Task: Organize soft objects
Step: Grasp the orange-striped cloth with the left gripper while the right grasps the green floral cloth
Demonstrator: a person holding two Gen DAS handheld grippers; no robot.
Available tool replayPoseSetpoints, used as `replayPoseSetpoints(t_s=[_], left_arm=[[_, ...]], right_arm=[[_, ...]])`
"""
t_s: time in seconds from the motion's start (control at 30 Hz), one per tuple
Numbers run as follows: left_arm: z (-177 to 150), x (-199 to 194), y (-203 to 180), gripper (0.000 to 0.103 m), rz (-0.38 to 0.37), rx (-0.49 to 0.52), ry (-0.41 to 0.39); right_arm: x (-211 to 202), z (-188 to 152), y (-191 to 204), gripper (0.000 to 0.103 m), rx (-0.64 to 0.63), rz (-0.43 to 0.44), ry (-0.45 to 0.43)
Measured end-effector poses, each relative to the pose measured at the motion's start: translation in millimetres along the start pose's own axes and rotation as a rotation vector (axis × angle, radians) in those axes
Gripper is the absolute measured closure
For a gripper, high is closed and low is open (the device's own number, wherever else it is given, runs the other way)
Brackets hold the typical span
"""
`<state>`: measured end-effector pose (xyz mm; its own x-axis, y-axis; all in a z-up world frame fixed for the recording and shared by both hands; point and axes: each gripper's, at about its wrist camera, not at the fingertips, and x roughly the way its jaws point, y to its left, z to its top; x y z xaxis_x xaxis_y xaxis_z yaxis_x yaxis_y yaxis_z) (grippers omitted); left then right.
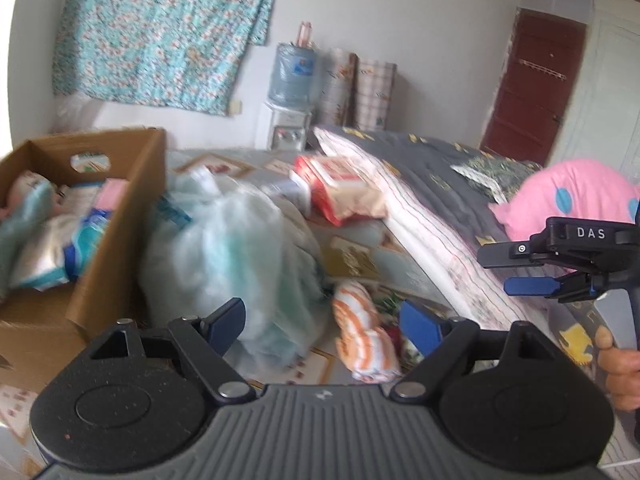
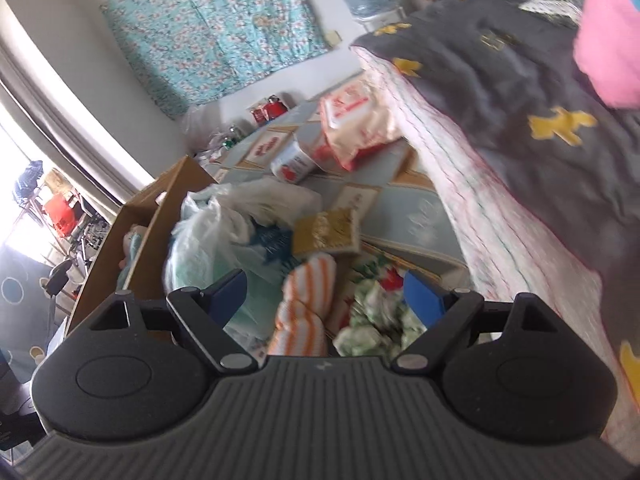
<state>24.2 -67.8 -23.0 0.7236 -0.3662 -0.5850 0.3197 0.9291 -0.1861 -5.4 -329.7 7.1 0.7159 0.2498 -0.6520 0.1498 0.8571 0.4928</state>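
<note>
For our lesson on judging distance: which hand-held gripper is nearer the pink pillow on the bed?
Right. The right hand-held gripper is close beside the pink pillow, at the edge of the bed; the left hand-held gripper is farther off, over the orange-striped cloth.

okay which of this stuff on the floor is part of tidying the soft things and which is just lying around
Job: orange striped cloth, green floral cloth, plastic bag of soft stuff, cardboard box.

Lying about: water dispenser, pink pillow, wall cloth, brown door.
</note>
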Motion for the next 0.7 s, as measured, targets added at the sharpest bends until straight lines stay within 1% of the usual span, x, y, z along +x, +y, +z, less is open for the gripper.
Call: replayPoseSetpoints(t_s=[0.1,0.27,0.37,0.43,0.47,0.5,0.57,0.63,0.7], left_arm=[[-8,8,-14,0.022,-0.021,0.019,0.007],[-20,29,-41,0.024,-0.082,0.108,0.024],[-23,50,-50,0.028,-0.064,0.133,0.061],[-22,60,-48,0.032,-0.047,0.135,0.08],[-20,66,-45,0.035,-0.042,0.131,0.092],[-18,70,-43,0.038,-0.036,0.126,0.101],[-15,82,-38,0.041,-0.027,0.12,0.128],[-12,95,-35,0.047,-0.021,0.119,0.163],[-11,106,-31,0.053,-0.016,0.112,0.198]], right_arm=[[5,-7,-6,0.017,0.0,-0.01,0.021],[26,-18,-13,0.018,-0.033,-0.054,0.084],[41,-19,-12,0.019,-0.094,-0.096,0.108],[51,-18,-10,0.019,-0.154,-0.13,0.115],[56,-18,-8,0.019,-0.187,-0.14,0.123],[61,-18,-6,0.019,-0.216,-0.149,0.133],[71,-17,-4,0.02,-0.258,-0.152,0.155],[81,-17,-2,0.02,-0.298,-0.175,0.177],[88,-18,-2,0.02,-0.324,-0.177,0.197]])
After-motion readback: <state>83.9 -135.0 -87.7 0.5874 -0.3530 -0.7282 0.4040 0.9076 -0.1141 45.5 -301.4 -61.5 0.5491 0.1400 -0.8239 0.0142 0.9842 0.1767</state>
